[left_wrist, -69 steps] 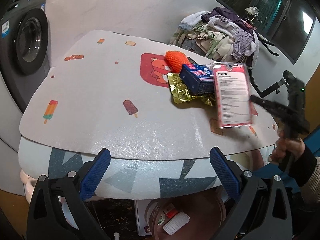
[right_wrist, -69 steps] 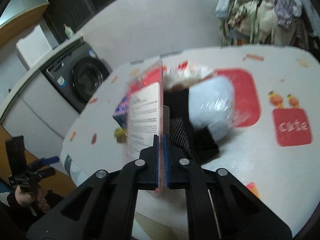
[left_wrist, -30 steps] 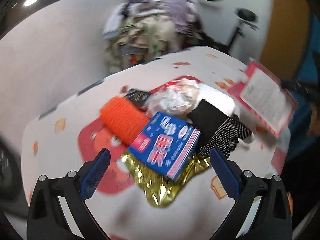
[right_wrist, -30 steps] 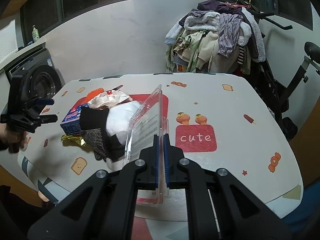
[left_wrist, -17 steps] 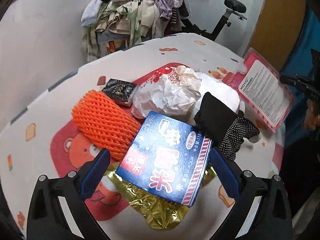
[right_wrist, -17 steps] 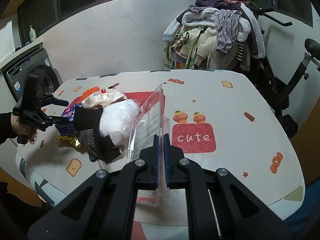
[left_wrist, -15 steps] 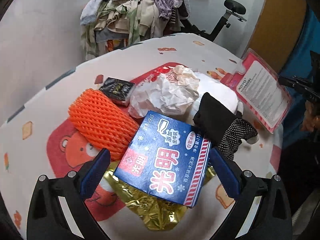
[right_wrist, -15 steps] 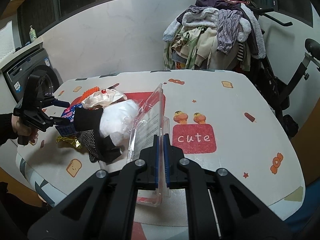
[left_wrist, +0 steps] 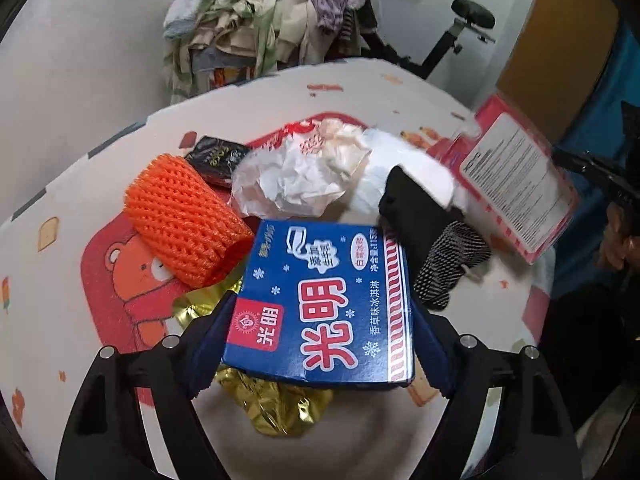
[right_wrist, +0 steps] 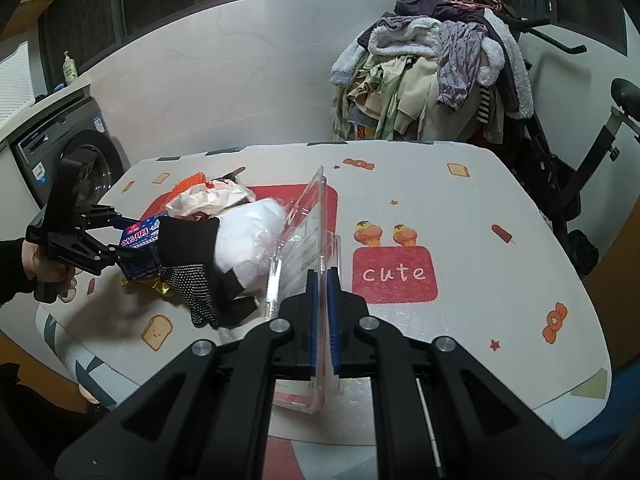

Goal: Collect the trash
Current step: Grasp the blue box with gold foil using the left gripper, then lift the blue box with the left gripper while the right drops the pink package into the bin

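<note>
The left gripper (left_wrist: 320,344) has its two blue-padded fingers (left_wrist: 210,340) pressed against the two sides of a blue carton (left_wrist: 320,304), so it is clamped on the carton. The carton is a flat blue box with large red and white Chinese characters, small snowflakes and a red-and-white wavy band along one edge. It sits at the near edge of the trash pile, on top of a crumpled gold foil wrapper (left_wrist: 276,404).

The right gripper (right_wrist: 323,316) has its blue pads squeezed together on the lower edge of a clear plastic blister pack (right_wrist: 304,256), held upright above the table (right_wrist: 460,200). From the left wrist view the pack (left_wrist: 516,184) shows a pink-red border and a white card of fine print.

Just behind the carton lies an orange foam net sleeve (left_wrist: 184,220), touching its far left corner. Beside that is a small black packet (left_wrist: 218,158) and a crumpled white paper wrapper (left_wrist: 304,176) with red print. To the right, a black glove (left_wrist: 432,232) with white dots on the fingers rests against a white plastic bag (right_wrist: 252,232).

The table has a white cover with a red bear patch (left_wrist: 124,280) and a red "cute" patch (right_wrist: 394,274). Beyond it stand a heap of clothes (right_wrist: 432,72) and a washing machine (right_wrist: 68,152).
</note>
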